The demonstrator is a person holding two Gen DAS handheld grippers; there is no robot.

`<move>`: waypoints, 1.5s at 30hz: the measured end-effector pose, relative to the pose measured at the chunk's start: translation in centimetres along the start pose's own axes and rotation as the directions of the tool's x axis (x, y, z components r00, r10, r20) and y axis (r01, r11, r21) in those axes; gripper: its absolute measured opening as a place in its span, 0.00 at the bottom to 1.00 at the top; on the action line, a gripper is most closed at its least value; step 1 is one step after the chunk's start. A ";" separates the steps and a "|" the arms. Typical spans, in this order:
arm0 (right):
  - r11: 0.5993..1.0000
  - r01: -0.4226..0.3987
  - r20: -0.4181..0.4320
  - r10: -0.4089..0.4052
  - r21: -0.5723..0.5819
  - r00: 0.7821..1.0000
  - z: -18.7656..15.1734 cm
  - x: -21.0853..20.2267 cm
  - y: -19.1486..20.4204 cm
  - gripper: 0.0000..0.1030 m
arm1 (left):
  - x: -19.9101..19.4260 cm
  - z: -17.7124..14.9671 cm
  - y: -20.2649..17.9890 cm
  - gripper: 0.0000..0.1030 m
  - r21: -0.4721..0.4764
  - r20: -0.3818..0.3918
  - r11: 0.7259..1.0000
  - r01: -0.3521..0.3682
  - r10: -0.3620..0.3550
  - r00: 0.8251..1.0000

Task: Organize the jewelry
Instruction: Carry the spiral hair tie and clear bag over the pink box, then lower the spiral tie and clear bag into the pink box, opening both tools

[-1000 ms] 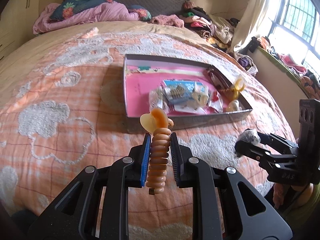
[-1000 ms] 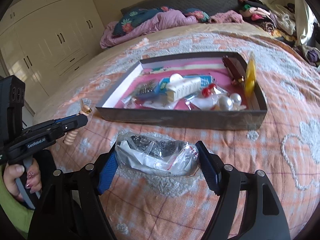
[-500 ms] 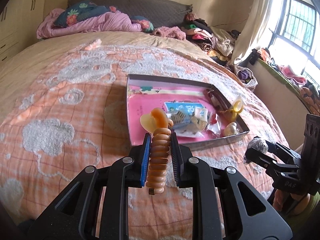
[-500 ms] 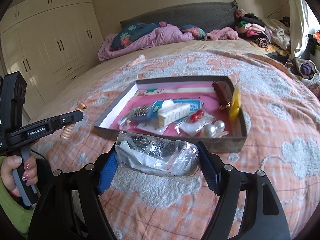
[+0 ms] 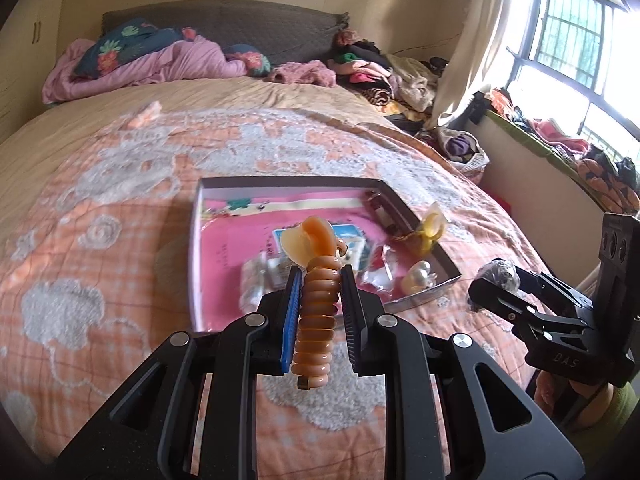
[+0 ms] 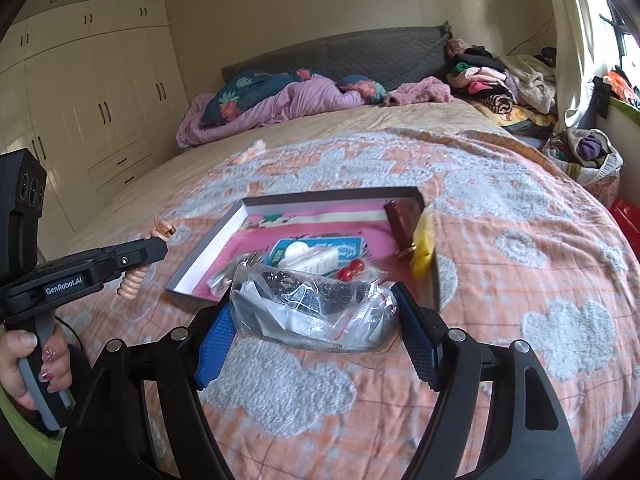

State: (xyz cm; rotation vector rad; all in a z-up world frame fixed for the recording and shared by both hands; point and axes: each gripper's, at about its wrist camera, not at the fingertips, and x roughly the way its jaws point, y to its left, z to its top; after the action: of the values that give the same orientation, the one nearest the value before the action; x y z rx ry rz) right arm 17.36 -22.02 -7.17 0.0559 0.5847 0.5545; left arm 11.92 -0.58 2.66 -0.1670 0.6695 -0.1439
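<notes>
The left tongs (image 5: pixel 320 276) grip a spiral hair tie (image 5: pixel 316 316), its long axis running along the fingers, and the right tongs (image 6: pixel 316 320) clamp a plastic bag of jewelry (image 6: pixel 312 308). Both are held above the bed (image 6: pixel 520 280); the tray (image 6: pixel 208 248) lies straight ahead, nearer the left tongs, I judge.

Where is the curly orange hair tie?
The curly orange hair tie is pinched in the left tool, held in the air above the bed, just in front of the pink-lined box.
</notes>
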 end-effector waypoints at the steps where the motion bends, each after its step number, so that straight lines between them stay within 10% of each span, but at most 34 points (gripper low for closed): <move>1: 1.000 0.006 0.006 -0.006 0.002 1.000 0.1 -0.1 -0.2 0.70 | 0.2 0.1 -0.2 0.12 0.003 0.000 1.000 0.004 -0.004 1.000; 45: 0.997 0.065 -0.033 -0.067 -0.041 0.997 4.7 5.9 -2.3 0.70 | 7.0 1.3 4.4 0.12 -0.038 -0.088 0.996 -0.085 0.081 0.993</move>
State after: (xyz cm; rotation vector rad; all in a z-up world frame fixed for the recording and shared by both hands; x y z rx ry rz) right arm 25.07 -20.44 -6.73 -0.0105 0.6068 0.5035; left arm 18.50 2.55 -1.47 -0.1730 0.7647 -0.0575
